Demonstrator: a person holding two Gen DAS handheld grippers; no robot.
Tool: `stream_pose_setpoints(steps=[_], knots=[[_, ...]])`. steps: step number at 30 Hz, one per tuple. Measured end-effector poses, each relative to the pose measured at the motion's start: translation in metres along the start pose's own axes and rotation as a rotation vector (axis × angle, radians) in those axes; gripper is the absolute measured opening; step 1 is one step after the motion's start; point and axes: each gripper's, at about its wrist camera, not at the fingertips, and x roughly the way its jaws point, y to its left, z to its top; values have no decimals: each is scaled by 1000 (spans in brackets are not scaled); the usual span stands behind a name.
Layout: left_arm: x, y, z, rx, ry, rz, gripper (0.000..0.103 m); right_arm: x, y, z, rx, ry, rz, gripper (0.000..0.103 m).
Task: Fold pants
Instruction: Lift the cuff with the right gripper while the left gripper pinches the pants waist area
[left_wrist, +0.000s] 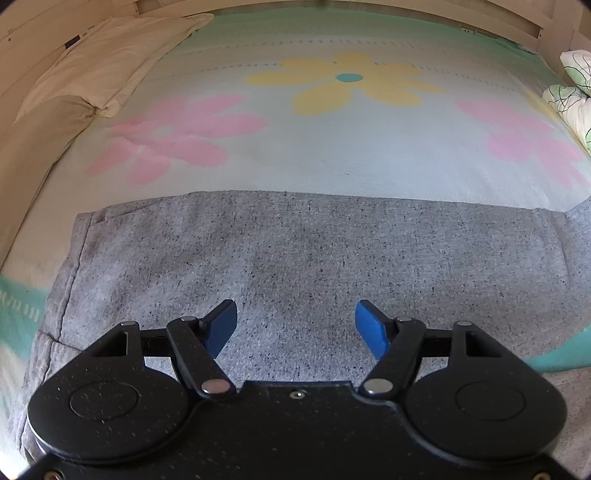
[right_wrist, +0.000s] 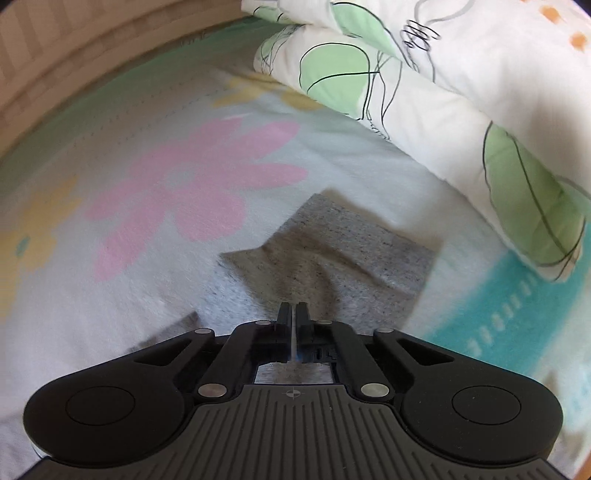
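Both cameras sit on the grippers and look steeply down along the fingers, close over the bed. The left wrist view faces across the grey pants toward the headboard end. The right wrist view faces the folded duvet. They share the flowered blanket and the pants.

Flowered blanket, perhaps wooden bedframe

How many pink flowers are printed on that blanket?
2 in the left wrist view: one pink flower left of the yellow flower, another pink flower at right. The grey pants may hide more.
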Motion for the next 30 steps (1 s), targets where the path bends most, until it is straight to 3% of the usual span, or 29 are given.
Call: stream_pose_setpoints(steps=[3,5,7,13,18,19,20,30], knots=[[-4,1,-4,-8,-2,-2,72,-2,4,0,6,-18,55,12],[-7,-1,-8,2,-8,-3,72,-2,15,1,-14,-38,73,30],[-7,-2,-11,16,-13,6,72,1,28,3,-24,-68,61,32],[4,-2,-10,11,23,8,72,25,66,15,-65,-147,-21,33],[3,3,-10,-1,22,5,72,58,65,16,-54,-57,-83,31],[3,4,-9,-2,19,7,72,61,59,16,-38,-25,-90,21],[3,5,-9,-5,17,8,72,61,52,12,-14,-4,-85,9],[3,15,0,-77,14,-13,72,-10,-11,-10,19,62,94,7]])
